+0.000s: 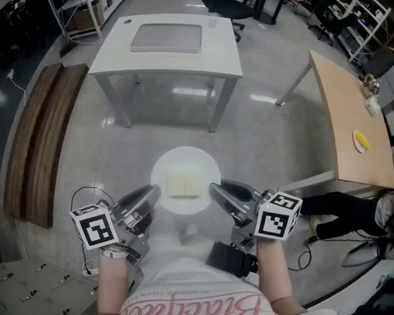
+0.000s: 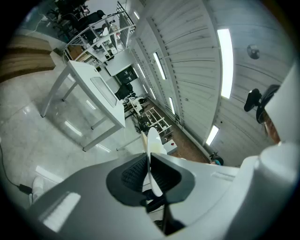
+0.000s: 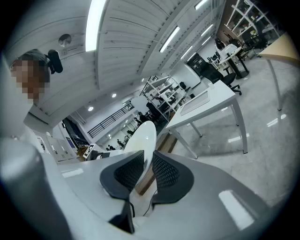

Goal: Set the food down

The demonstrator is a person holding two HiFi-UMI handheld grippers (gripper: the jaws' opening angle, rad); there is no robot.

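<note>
You are pinching the white plate point(image 1: 203, 162) at mid-frame: the left gripper point(image 1: 152, 192) is clamping its left rim and the right gripper point(image 1: 216, 190) its right rim. The food point(image 1: 184, 183), pale square slices, is lying on it. Pink script on your shirt point(image 1: 195, 308) at the bottom edge is showing upside down and is not clearly readable.

**Open-plan office or lab workspace**

Head view: white table point(image 1: 169, 60) at 12 o'clock, swivel chair point(image 1: 225, 2) beyond it, wooden desk point(image 1: 347, 128) at 2 o'clock, shelving racks point(image 1: 77, 2) at 11 o'clock, glossy grey floor point(image 1: 263, 144). Strip lights point(image 2: 225, 61) overhead.
</note>
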